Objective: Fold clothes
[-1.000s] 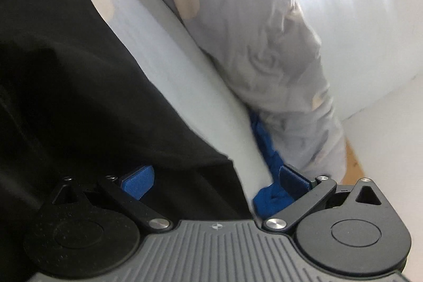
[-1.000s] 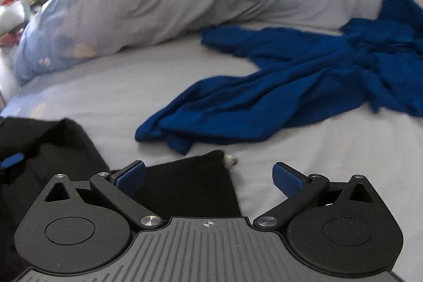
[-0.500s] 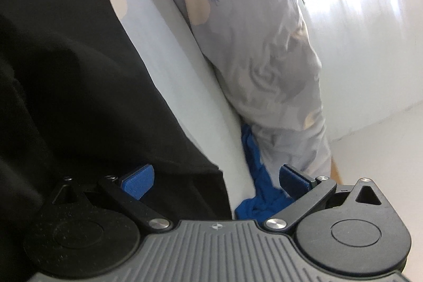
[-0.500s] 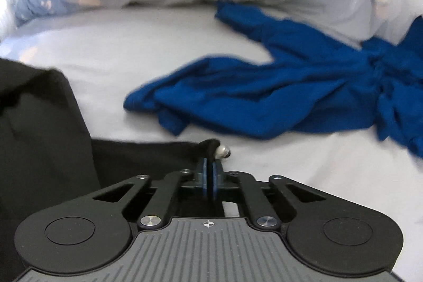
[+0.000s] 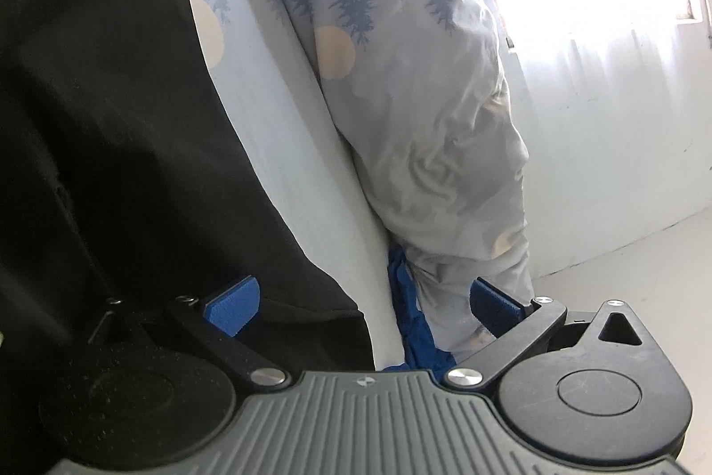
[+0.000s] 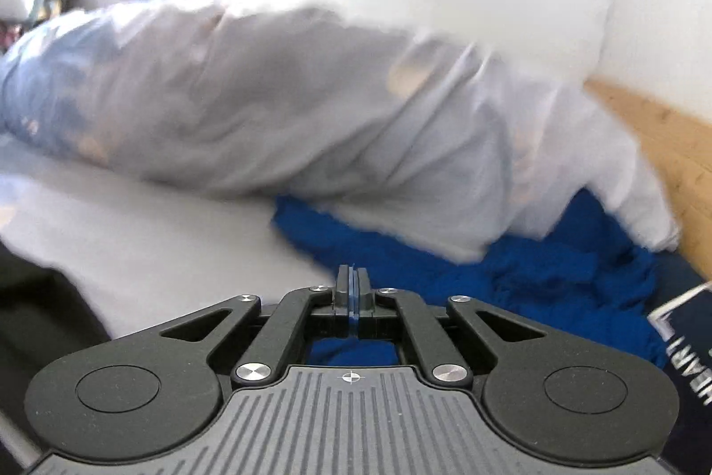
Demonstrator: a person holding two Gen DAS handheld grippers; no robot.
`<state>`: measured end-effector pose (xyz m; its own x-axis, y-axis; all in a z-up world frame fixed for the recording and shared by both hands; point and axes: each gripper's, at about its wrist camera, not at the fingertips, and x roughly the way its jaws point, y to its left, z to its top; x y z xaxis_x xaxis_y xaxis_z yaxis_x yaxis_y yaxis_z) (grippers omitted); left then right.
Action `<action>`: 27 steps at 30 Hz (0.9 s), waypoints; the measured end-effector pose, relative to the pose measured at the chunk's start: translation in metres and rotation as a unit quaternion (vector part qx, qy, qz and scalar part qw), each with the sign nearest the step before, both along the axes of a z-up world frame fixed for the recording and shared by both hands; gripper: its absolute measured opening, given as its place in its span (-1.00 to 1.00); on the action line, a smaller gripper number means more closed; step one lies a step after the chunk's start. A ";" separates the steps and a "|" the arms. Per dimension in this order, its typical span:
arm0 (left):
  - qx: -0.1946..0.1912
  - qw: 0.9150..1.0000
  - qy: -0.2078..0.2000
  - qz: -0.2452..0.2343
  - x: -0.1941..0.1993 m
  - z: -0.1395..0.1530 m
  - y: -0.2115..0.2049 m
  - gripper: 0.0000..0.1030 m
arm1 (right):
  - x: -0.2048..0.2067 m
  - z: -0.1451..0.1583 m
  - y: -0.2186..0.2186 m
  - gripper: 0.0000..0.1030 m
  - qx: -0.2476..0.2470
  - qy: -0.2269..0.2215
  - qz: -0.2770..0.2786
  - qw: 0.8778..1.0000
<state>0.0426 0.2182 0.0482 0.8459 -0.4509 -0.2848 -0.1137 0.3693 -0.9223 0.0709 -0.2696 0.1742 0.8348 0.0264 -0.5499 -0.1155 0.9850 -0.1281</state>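
In the left wrist view the left hand-held gripper (image 5: pixel 362 303) gapes over the black garment (image 5: pixel 111 145) lying beneath and left of it, while in the right wrist view the right hand-held gripper (image 6: pixel 351 283) is pressed closed, apparently empty, the blue garment (image 6: pixel 511 274) just ahead on the bed (image 6: pixel 147 248).
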 end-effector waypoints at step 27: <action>-0.137 0.983 0.118 0.001 0.035 -0.052 0.005 0.68 | 0.010 -0.071 0.067 0.60 0.074 0.111 0.109 0.985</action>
